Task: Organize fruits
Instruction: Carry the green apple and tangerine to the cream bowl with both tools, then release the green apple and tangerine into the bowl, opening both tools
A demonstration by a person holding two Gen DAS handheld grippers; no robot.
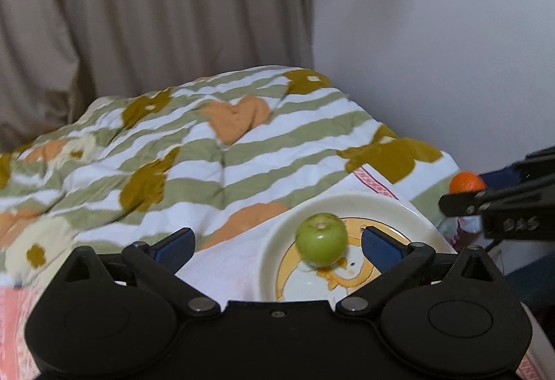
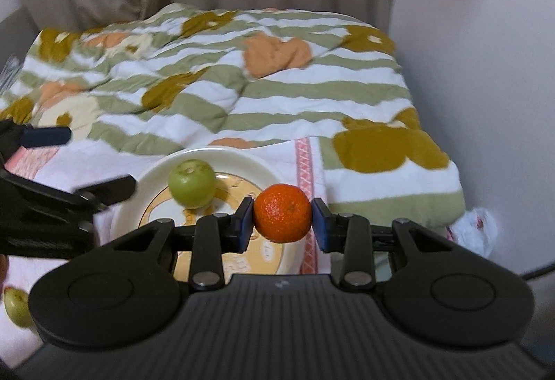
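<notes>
A green round fruit [image 1: 321, 239] [image 2: 191, 184] rests on a cream plate [image 1: 381, 203] [image 2: 242, 158] with a yellow cartoon print. My left gripper [image 1: 277, 237] [image 2: 79, 161] is open wide just before it; the fruit lies near the right blue pad [image 1: 378, 243], untouched. An orange mandarin [image 2: 282, 217] [image 1: 466, 182] hangs over the plate's right edge, with my right gripper [image 2: 282, 222] shut on it, both blue pads pressing its sides. A second green fruit [image 2: 15, 309] lies on the cloth at the lower left.
The plate sits on a white cloth with pink trim [image 2: 305, 168] spread on a bed. A striped green and white quilt [image 1: 208, 151] [image 2: 260, 95] is bunched behind it. Beige curtain [image 1: 156, 15] at the back, white wall [image 2: 485, 67] on the right, crumpled plastic bag [image 2: 475, 227] below.
</notes>
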